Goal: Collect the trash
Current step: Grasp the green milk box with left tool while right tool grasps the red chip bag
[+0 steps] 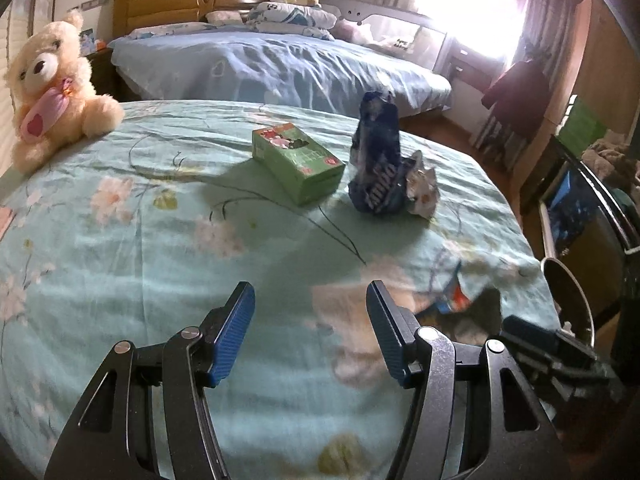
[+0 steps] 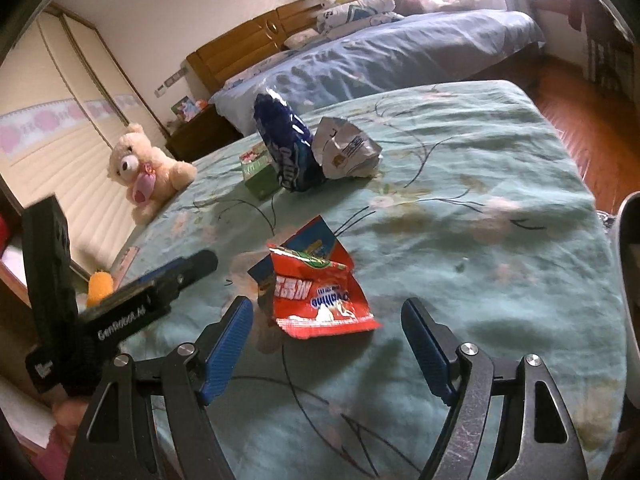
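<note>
Grippers hover low over the green floral bedspread (image 2: 500, 152). Right gripper (image 2: 327, 326) is spread wide, holding nothing, with a red wrapper (image 2: 320, 296) lying flat just ahead between its fingers. Left gripper (image 1: 311, 312) is also wide and empty. Farther on, a green box (image 1: 298, 166) lies beside an upright blue bag (image 1: 376, 160), which touches a crumpled white wrapper (image 2: 346, 152). A teddy bear (image 1: 52, 88) sits at the far left edge.
</note>
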Motion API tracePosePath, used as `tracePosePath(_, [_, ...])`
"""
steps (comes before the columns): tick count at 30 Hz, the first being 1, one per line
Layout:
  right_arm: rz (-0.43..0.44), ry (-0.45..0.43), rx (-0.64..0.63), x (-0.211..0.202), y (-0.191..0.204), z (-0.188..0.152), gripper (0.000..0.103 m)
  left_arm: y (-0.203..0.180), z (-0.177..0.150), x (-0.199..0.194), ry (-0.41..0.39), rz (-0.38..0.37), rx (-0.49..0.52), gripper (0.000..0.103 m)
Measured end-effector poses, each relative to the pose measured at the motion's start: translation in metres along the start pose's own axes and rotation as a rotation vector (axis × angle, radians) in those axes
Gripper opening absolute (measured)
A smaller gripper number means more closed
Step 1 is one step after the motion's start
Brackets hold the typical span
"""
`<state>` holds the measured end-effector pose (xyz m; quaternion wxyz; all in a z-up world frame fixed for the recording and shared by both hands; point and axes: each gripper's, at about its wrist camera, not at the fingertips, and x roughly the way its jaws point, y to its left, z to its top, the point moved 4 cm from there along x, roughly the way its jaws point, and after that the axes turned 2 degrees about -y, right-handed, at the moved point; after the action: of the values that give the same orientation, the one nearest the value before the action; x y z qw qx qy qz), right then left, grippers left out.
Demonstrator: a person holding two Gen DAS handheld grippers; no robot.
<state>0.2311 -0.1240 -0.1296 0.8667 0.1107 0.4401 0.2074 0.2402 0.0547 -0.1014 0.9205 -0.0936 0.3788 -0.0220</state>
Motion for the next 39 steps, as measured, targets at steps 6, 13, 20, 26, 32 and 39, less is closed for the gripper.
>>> tracePosePath(6, [-0.006, 0.008, -0.015, 0.012, 0.001, 0.006, 0.037, -0.001, 0.025, 0.024, 0.005, 0.005, 0.002, 0.059])
tracePosePath(13, [0.001, -0.032, -0.027, 0.003, -0.003, 0.019, 0.017, 0.003, 0.05, 0.063, 0.036, 0.029, -0.021, 0.059])
tracePosePath(20, [0.03, -0.036, 0.008, 0.002, -0.01, 0.022, 0.016, -0.004, 0.064, 0.079, 0.033, 0.028, -0.009, 0.066])
tracePosePath(26, [0.049, -0.034, 0.027, 0.003, -0.012, 0.022, 0.016, -0.008, 0.071, 0.091, 0.038, 0.05, -0.008, 0.069])
tracePosePath(32, [0.047, -0.037, 0.037, -0.002, -0.014, 0.023, 0.014, -0.004, 0.07, 0.097, 0.045, 0.061, -0.022, 0.054])
tracePosePath(39, [-0.028, -0.088, -0.023, -0.017, -0.014, 0.03, 0.011, 0.005, 0.049, 0.065, 0.024, 0.011, 0.001, 0.054])
